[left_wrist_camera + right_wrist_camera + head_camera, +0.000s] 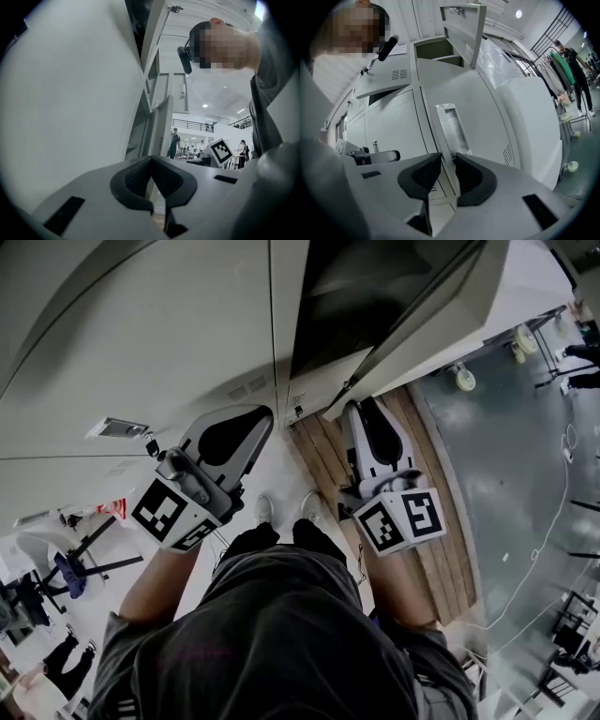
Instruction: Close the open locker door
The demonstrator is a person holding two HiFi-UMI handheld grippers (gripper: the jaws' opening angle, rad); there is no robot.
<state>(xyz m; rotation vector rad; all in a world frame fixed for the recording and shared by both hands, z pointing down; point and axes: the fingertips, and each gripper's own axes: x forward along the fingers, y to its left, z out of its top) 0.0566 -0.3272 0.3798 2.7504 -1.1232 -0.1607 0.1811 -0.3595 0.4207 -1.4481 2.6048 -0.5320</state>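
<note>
grey lockers [141,352]: bank of closed fronts ahead of the person, seen from above in the head view.
locker door [483,112]: stands open, swung out toward the right tongs; its outer face shows a recessed handle [451,125] and vent slots [506,152].
right tongs [447,157]: held level, jaws a little apart; the door's free edge runs through the gap, near the handle; no clear press of the pads on it.
left tongs [151,159]: closed on nothing, tips meeting; held level just beside a closed locker front, left of the open door.
open compartment [366,296]: dark, next to the door in the head view.
footing: 2 pale shoes [264,510] on white floor; wooden planks [422,521] below the right tongs.
</note>
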